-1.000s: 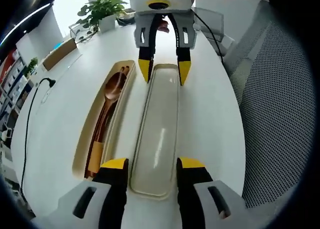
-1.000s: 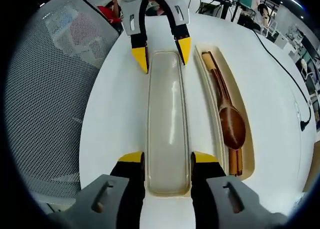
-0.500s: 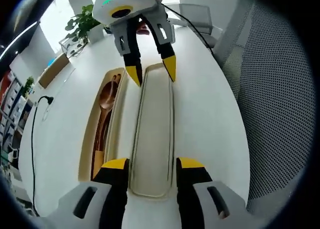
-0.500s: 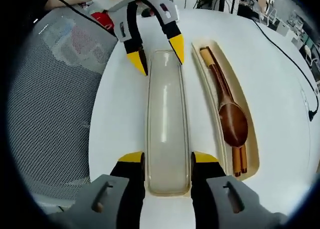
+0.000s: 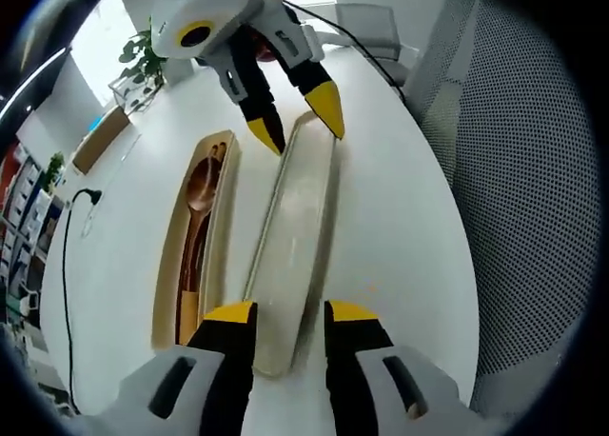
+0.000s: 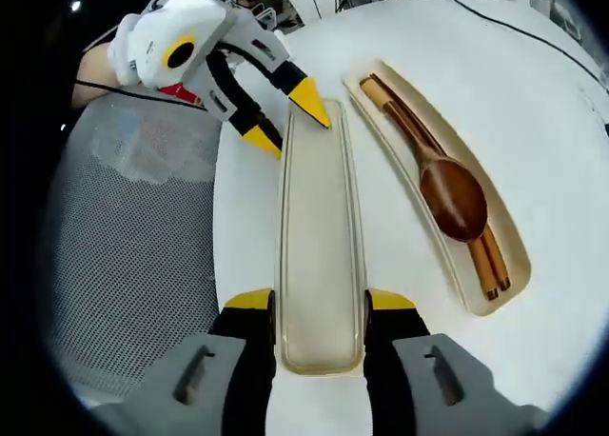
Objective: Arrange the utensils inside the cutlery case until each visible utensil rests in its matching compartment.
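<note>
Item 1, cutlery case lid [image 6: 321,241]: long, translucent beige. We see it clamped at both ends. Right gripper [image 6: 320,317] has its jaws closed against the lid's two long sides at one end; left gripper [image 5: 291,331] does likewise at the opp. end. In left gripper view the lid [image 5: 295,231] sits tilted, one long edge raised, beside the base.

Item 2, cutlery case base [image 6: 419,103]: beige tray, lies flat on white counter [image 6: 533,122], just beside the lid and roughly parallel w/ it, near the counter edge by the mesh chair [image 6: 133,255].

Item 3, wooden spoon [image 6: 447,190]: inside the base, bowl up.

Item 4, wooden chopsticks [image 6: 485,261]: in the base under the spoon, tips showing past the bowl.

Misc.: potted plant [image 5: 143,55], black cable [image 5: 65,246] toward far counter edge.
</note>
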`<state>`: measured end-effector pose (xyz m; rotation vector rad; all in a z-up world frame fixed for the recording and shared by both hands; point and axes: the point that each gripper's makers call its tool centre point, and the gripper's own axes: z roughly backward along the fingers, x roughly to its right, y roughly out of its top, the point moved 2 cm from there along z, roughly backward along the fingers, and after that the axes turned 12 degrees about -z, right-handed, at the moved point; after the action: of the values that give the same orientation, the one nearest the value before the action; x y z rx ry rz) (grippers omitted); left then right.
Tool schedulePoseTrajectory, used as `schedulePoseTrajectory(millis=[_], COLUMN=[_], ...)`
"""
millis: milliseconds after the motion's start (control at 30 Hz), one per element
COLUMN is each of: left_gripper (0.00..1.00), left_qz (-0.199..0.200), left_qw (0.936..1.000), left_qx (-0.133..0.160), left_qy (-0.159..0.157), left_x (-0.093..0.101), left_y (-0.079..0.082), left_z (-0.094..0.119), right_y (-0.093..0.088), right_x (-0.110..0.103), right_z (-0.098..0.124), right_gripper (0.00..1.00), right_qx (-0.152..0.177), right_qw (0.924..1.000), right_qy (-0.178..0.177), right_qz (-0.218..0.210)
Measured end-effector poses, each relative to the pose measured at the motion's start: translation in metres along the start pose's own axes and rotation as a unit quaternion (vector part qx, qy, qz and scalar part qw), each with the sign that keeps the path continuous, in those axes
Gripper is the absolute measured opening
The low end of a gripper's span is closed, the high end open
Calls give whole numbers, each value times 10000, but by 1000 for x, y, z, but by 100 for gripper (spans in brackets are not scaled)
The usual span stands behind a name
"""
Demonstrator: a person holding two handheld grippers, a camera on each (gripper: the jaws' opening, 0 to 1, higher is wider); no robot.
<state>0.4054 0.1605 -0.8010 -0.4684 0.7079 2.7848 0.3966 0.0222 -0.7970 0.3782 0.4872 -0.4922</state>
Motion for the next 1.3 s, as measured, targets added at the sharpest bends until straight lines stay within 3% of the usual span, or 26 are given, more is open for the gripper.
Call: schedulePoseTrajectory(millis=[67,300,533,700,800,867,967,1100,1200,1267,1300], left_gripper=[19,17,16,13,11,10,8,7,7,7,7], left_qz=[-368,-318,-135,142,263,298,364,738,859,895,906], left_qw=[9993,9994,9998,9999,9996,9995,9993,9972,9961,9958,9956], left_qx=[-81,-112,-151,-57,-29,-34,-4,88,138,145,146], left_qy=[34,51,10,17,9,10,-11,-124,-144,-154,-163], left_x=[-1,-1,-1,-5,-7,-7,-7,-6,-6,-6,-6], left_y=[-1,-1,1,4,4,5,6,9,9,8,8], left_z=[0,0,1,5,7,8,9,11,11,11,12], right_y=[-5,-7,-6,3,6,8,4,3,5,8,7], right_x=[-6,0,0,-8,-14,-15,-8,-4,0,6,10], right_z=[-1,-2,-2,8,9,9,6,4,8,11,15], right_gripper=[33,34,35,24,26,26,29,29,25,16,10], right_qx=[-65,-50,-12,238,289,287,60,-20,17,55,-41], right_qw=[9995,9999,9999,9992,9984,9976,9939,9892,9866,9816,9735], right_qy=[206,127,123,63,-33,-132,-558,-830,-1003,-1217,-1388], right_qz=[-222,-99,-11,322,488,624,948,1211,1287,1472,1816])
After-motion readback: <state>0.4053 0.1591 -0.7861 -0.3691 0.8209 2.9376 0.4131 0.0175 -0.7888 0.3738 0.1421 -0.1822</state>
